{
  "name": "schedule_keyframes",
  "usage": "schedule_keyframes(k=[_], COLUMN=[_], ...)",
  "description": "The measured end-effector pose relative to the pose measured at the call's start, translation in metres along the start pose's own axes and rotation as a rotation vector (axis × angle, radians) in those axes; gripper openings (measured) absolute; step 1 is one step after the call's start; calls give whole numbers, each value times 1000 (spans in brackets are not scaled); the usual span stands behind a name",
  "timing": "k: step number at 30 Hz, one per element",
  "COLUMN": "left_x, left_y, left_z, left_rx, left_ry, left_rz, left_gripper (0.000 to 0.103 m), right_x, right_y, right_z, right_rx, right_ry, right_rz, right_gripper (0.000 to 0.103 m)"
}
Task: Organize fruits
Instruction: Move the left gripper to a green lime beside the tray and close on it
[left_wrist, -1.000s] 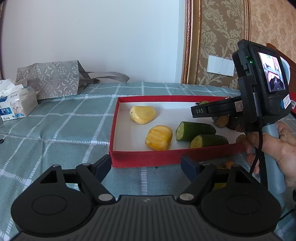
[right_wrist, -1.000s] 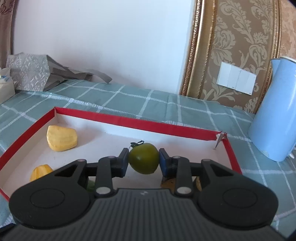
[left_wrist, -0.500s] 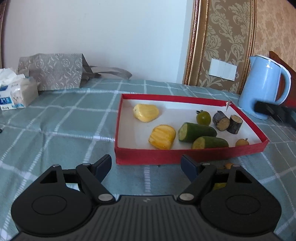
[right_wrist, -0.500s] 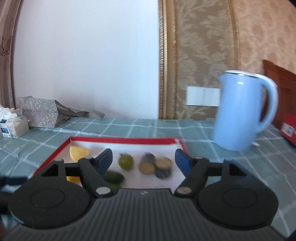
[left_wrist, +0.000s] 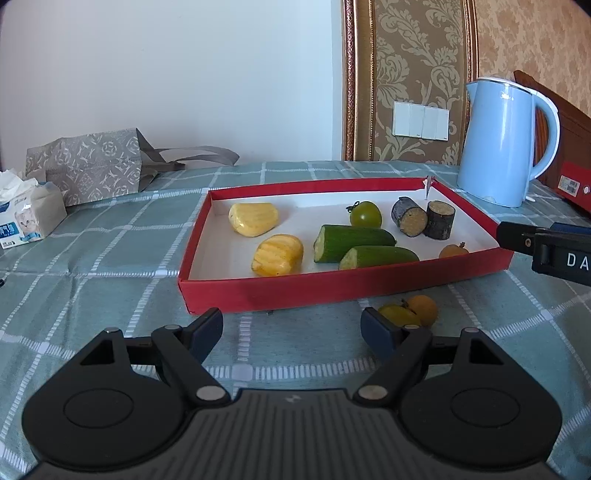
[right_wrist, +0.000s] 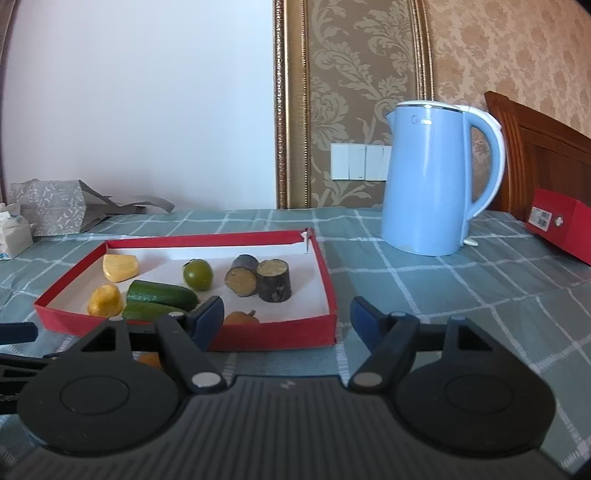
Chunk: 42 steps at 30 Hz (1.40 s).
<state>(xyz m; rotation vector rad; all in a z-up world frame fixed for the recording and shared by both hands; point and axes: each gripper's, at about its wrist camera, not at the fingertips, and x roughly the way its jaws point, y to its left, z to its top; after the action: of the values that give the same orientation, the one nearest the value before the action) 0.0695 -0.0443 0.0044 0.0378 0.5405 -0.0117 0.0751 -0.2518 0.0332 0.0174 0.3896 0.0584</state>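
Observation:
A red tray on the checked cloth holds two yellow pieces, two cucumber halves, a green tomato, two dark stubs and a small orange fruit. Two small yellow-orange fruits lie on the cloth in front of the tray, just beyond my left gripper's right finger. My left gripper is open and empty near the tray's front wall. My right gripper is open and empty, pulled back off the tray's right front corner.
A blue kettle stands behind the tray's right end. A red box lies at far right. A grey paper bag and a tissue pack sit at the back left. The right gripper's finger shows at the left view's right edge.
My right gripper let go of the green tomato in the tray, opened and drew back to the right. The left gripper shifted slightly, with the two loose fruits now in plain sight.

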Motion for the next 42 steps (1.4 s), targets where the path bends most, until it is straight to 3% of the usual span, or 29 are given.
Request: schedule_keyframes(k=[16,27,33,42], left_x=[-8,-18,-9,6], left_y=[-2,-14,-25,-18], left_z=[0,-3,-5,-4], left_rx=[12,35,72,19], left_ry=[-41,-83,-39,24], left_rz=[-16,-91,-112,-157], left_gripper=[82,82,82,82], right_x=[2,3,3,2], right_y=[-4,-5,-6,-7], right_z=[2,1,1,2], right_rx=[16,21,25,25], right_ry=[7,13,13,7], right_rz=[5,1,1,3], right_gripper=[74,74,74,74])
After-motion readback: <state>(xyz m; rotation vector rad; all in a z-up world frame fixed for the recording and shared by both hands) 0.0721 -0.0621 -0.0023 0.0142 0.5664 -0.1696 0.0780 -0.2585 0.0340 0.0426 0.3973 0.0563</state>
